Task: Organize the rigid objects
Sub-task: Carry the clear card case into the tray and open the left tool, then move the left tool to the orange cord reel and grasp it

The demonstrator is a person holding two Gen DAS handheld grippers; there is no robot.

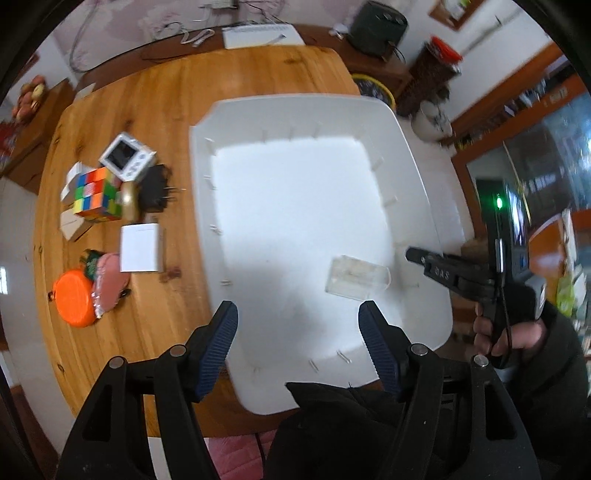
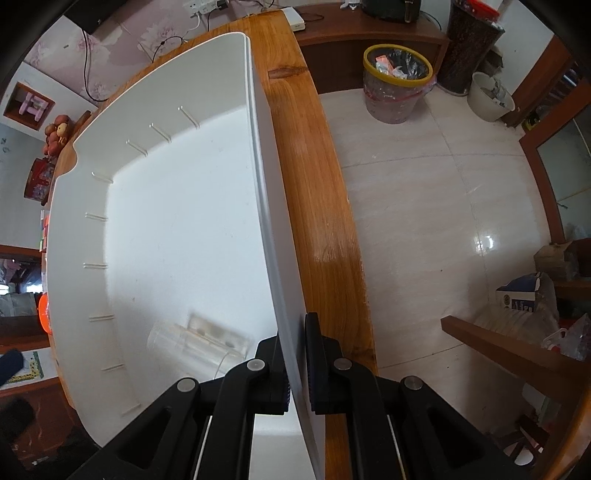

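A large white plastic bin (image 1: 406, 147) stands on the round wooden table (image 1: 155, 122). A clear plastic box (image 1: 356, 278) lies inside it near the right wall; it also shows in the right wrist view (image 2: 199, 339). My left gripper (image 1: 297, 332) is open and empty above the bin's near edge. My right gripper (image 2: 297, 363) is shut on the bin's right wall (image 2: 273, 221); it shows from the side in the left wrist view (image 1: 436, 264). Left of the bin lie a Rubik's cube (image 1: 98, 195), a white timer (image 1: 127, 157), a black plug adapter (image 1: 157, 188), a white box (image 1: 142, 248) and an orange lid (image 1: 74, 297).
A wrapped pink item (image 1: 109, 284) lies by the orange lid. A notebook (image 1: 262, 35) sits at the table's far edge. On the floor to the right stand a yellow-rimmed waste bin (image 2: 397, 83) and a white bucket (image 2: 489, 98). A wooden shelf (image 2: 517, 350) is at the right.
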